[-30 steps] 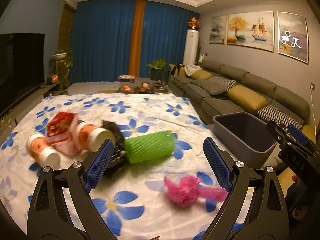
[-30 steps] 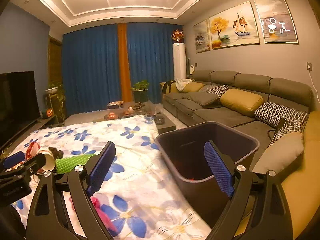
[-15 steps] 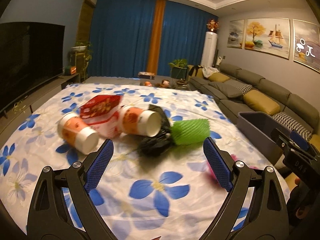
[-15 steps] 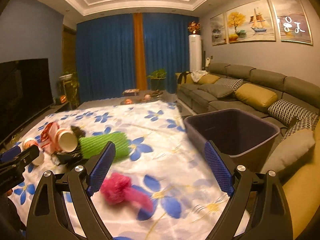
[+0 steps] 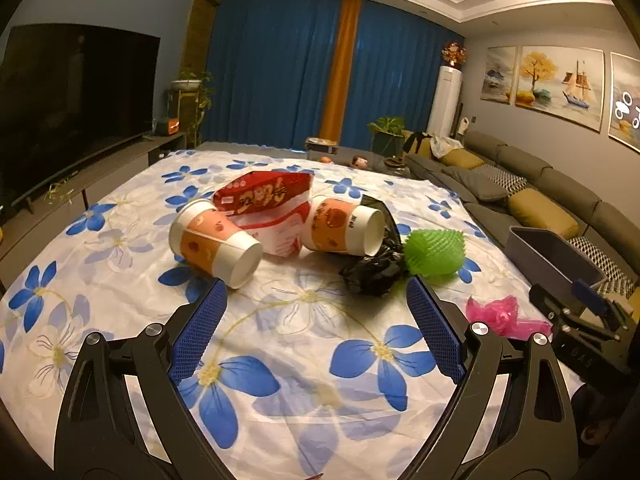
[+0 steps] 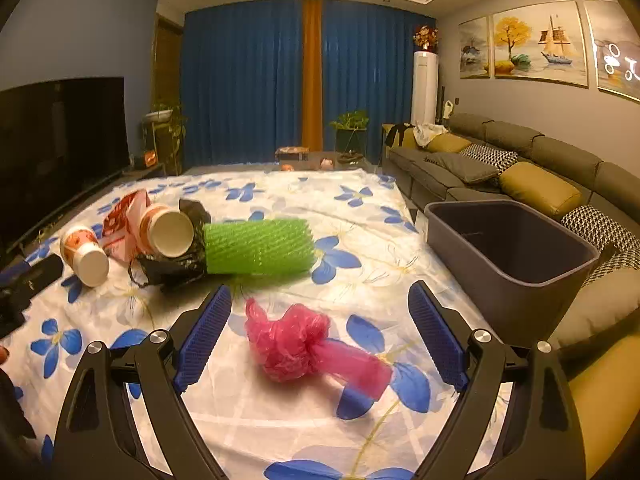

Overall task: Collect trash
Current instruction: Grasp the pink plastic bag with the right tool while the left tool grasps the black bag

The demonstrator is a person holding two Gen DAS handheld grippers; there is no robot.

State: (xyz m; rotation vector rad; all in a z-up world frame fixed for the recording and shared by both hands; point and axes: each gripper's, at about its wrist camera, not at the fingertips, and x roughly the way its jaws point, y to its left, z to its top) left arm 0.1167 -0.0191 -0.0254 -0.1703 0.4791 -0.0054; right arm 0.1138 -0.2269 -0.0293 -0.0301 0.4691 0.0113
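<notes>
Trash lies on a floral cloth (image 5: 304, 344): two paper cups (image 5: 214, 244) (image 5: 346, 230), a red snack bag (image 5: 264, 196), a black plastic bag (image 5: 374, 272), a green foam net sleeve (image 5: 434, 252) and a pink plastic bag (image 5: 502, 316). My left gripper (image 5: 316, 332) is open and empty, a little short of the cups and black bag. My right gripper (image 6: 320, 336) is open, its fingers either side of the pink bag (image 6: 304, 344), not touching it. The green sleeve (image 6: 258, 246) lies just beyond. A grey bin (image 6: 516, 248) stands at the right.
A grey sofa (image 6: 520, 168) with cushions runs along the right wall behind the bin. A TV (image 5: 68, 108) on a low cabinet is at the left. A coffee table and plants stand before blue curtains at the back.
Both grippers swung left, away from the bin. The left now faces the cups and black bag. The right now frames the pink bag between its open fingers.
</notes>
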